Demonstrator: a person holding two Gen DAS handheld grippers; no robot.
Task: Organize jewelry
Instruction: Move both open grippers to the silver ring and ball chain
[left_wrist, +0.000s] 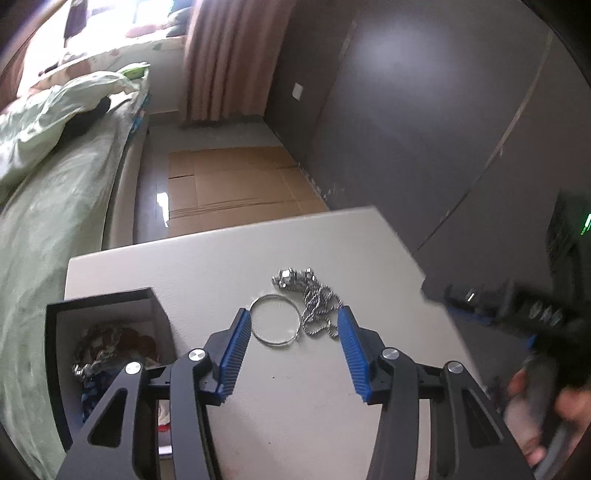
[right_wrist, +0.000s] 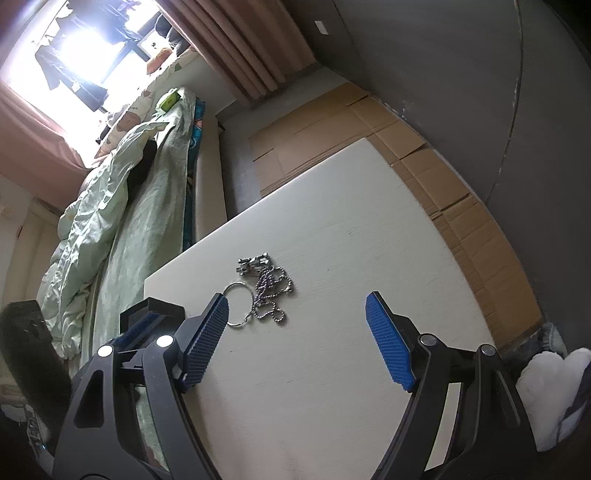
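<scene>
A silver ring bangle (left_wrist: 275, 319) lies on the white table (left_wrist: 258, 251), touching a silver bead chain (left_wrist: 318, 303) with a chunky clasp (left_wrist: 293, 277). My left gripper (left_wrist: 294, 319) is open just above the table, its fingertips on either side of the bangle and chain. A black jewelry box (left_wrist: 107, 317) with several pieces inside stands at its left. My right gripper (right_wrist: 296, 313) is open and empty over the table; the bangle (right_wrist: 241, 303) and chain (right_wrist: 271, 291) lie ahead, near its left finger. The right gripper also shows blurred at the right edge of the left wrist view (left_wrist: 517, 310).
A bed with a green quilt (left_wrist: 55, 155) runs along the table's left. Flattened cardboard (left_wrist: 236, 184) lies on the floor beyond the table. A dark wall (left_wrist: 424, 129) stands to the right. A white soft thing (right_wrist: 550, 387) sits by the table's right corner.
</scene>
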